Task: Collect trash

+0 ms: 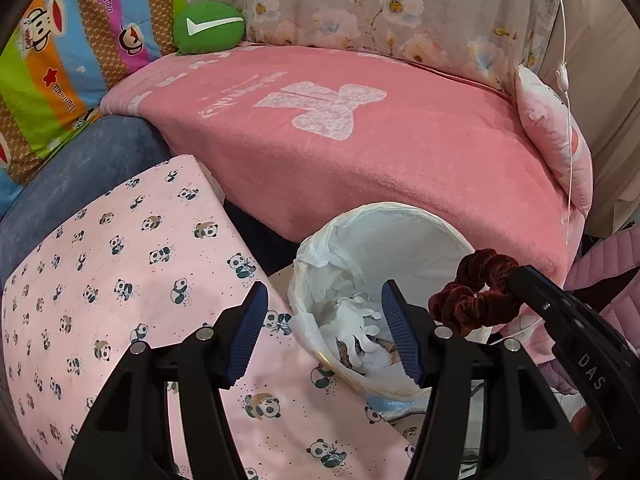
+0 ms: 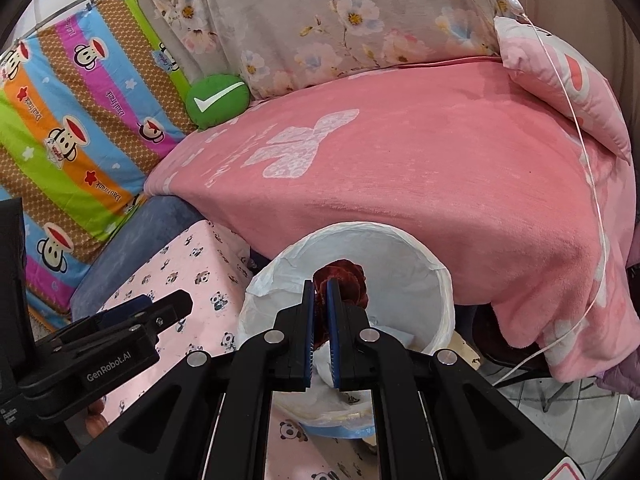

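Observation:
A white-lined trash bin (image 1: 404, 240) stands on the floor against the pink bed, with white crumpled trash (image 1: 356, 320) inside. My left gripper (image 1: 324, 328) is open and empty, jaws wide apart over the bin's near left rim. My right gripper (image 2: 320, 292) is shut on a dark red velvet scrunchie (image 2: 340, 272) and holds it above the bin's opening (image 2: 400, 248). In the left wrist view the scrunchie (image 1: 476, 292) hangs from the right gripper's tip (image 1: 520, 280) over the bin's right rim.
A pink panda-print cushion (image 1: 120, 280) lies left of the bin. The pink blanket-covered bed (image 1: 360, 152) is behind it, with a green check-mark pillow (image 1: 208, 26), a striped monkey-print quilt (image 1: 60, 60) and a pink pillow (image 1: 556, 140). A white cord (image 2: 592, 184) hangs at the right.

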### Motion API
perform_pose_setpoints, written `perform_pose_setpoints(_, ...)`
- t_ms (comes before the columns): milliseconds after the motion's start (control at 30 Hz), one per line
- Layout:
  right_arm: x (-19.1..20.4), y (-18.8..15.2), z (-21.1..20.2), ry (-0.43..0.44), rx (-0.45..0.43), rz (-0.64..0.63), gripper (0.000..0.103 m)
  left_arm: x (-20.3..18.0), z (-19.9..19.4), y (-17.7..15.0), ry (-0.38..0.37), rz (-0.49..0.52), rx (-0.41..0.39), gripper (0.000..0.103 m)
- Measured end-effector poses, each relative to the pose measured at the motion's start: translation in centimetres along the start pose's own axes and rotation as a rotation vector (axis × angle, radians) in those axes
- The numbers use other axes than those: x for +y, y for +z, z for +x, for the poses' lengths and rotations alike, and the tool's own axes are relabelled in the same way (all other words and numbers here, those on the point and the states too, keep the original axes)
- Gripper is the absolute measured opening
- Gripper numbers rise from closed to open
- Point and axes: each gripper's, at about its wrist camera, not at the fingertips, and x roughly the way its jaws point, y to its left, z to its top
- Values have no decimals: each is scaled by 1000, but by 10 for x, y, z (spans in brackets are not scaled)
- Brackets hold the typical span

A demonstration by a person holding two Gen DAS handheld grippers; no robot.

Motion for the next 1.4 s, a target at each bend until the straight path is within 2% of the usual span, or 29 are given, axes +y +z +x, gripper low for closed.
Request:
perform_pose_setpoints(67, 6, 0, 4, 5, 6, -13, 10, 4, 0, -2, 12, -3, 2, 58)
perform_pose_setpoints(200, 21, 1, 9, -17, 13, -59, 15, 14, -3, -7, 42, -16, -8, 73)
perform_pose_setpoints(300, 27, 0, 8, -12, 19, -75, 28, 20, -6, -11, 64, -21, -10, 74)
perform_pose_setpoints(433, 38, -6, 3, -25, 28, -106, 32, 29, -11, -18, 82, -35, -10, 74)
perform_pose_setpoints(633, 52, -16, -8, -51, 38, -147, 48, 35, -21, -32, 109, -49, -10, 76)
perform_pose_setpoints(667, 53, -17, -9, -52, 38, -148, 54, 36, -23, -35, 121, -49, -11, 76)
perform_pose_setpoints(700, 54, -20, -12, -55, 34, -152, 60, 36, -24, -37, 130, -45, -12, 77)
perform_pose_setpoints(833, 59, -29, -18, -80, 38, -178, 66, 37, -30, -46, 157, -40, -17, 83)
perform_pose_setpoints(1000, 63, -39, -31, -114, 19, -213, 82, 35, -38, -54, 185, -31, -33, 89)
perform_pose_setpoints(1267, 59, -45, -41, -134, 52, -227, 87, 30, -47, -64, 213, -20, -50, 93)
perform_pose_setpoints(1333, 57, -47, -42, -136, 53, -234, 93, 29, -48, -66, 219, -21, -51, 93)
perform_pose_setpoints(1400, 56, -50, -43, -143, 55, -237, 93, 28, -49, -68, 224, -21, -50, 93)
